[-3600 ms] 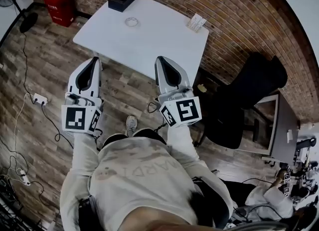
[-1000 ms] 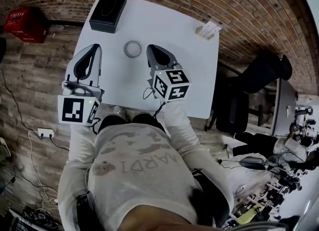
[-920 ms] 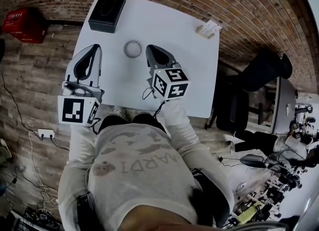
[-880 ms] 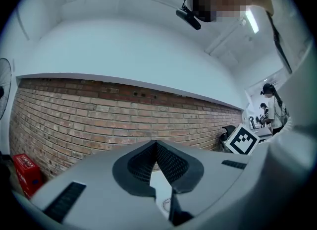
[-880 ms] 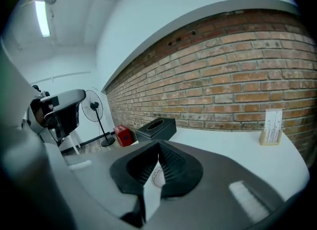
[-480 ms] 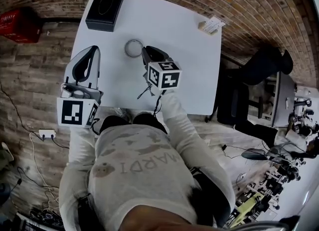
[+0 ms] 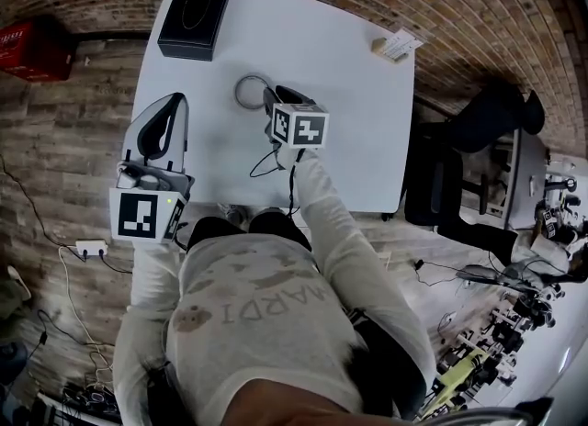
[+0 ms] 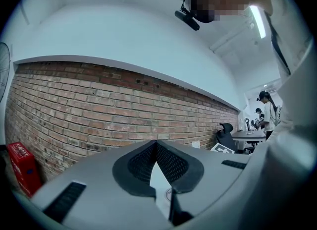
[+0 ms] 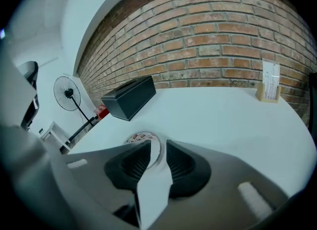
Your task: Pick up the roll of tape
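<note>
Roll of tape (image 9: 138, 137) half hidden; near rim unseen

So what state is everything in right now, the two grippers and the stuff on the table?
Roll of tape: lying flat on the white table, not yet picked up.
Right gripper: jaws opening, tips at the roll's rim, pads not pressing it.
Left gripper: shut, nothing between its jaws.
Black box: sitting flat, oval opening facing up.
Card stand: upright.
</note>
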`<state>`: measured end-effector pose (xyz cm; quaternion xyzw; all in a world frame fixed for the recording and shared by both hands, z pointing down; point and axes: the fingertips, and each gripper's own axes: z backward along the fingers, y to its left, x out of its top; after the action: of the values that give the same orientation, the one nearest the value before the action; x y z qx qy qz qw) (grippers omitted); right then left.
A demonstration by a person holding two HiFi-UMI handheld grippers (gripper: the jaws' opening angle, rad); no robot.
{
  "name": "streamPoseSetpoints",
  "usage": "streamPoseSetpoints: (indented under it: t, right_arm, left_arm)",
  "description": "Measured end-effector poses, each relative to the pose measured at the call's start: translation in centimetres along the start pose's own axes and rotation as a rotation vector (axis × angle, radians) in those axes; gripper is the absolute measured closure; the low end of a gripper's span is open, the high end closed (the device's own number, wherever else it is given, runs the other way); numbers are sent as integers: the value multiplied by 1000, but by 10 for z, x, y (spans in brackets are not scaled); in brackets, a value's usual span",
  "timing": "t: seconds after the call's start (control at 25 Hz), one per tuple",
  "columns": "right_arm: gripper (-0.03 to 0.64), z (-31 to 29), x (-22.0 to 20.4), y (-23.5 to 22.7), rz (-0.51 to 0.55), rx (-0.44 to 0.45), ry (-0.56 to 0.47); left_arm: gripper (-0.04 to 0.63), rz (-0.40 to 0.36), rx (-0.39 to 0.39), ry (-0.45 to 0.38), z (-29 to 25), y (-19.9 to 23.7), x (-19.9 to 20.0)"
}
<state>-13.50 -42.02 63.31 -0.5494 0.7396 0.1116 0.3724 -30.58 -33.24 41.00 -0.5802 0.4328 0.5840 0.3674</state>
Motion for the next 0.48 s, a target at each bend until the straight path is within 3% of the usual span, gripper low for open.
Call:
streamPoseSetpoints:
  t: [0.48]
  right_arm:
    - [506, -31, -17, -4, 12, -67, 112]
  left_arm:
    - [589, 11, 21, 23, 6, 15, -11]
